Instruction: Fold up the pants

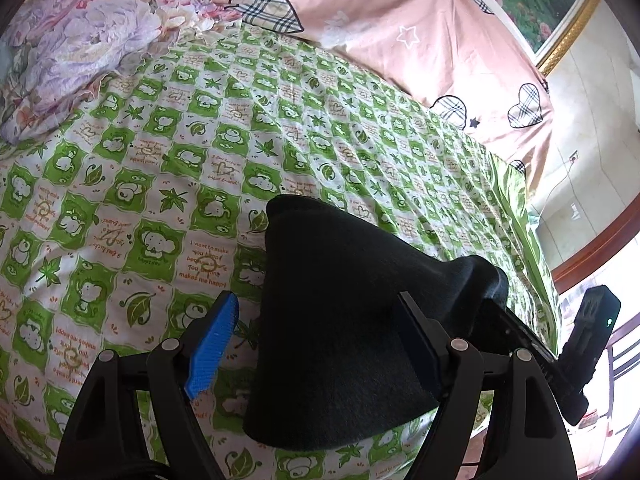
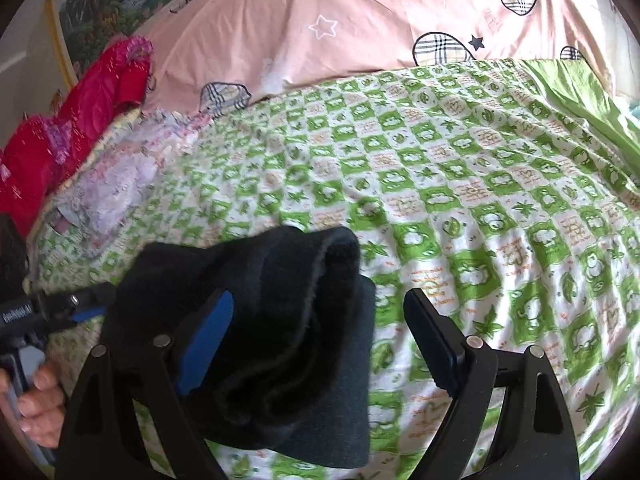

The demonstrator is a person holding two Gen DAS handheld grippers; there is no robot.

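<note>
Both sets of fingers are spread apart, with the left gripper and right gripper each framing the black pants. They're a thick, fuzzy bundle, bunched up and draped on the green checkered bedsheet, gray lining showing underneath.

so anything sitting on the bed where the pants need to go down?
Nothing visible. The black pants hang between both open tongs over bare green checked sheet. The floral bedding and pink quilt lie farther off, beyond that patch.
</note>
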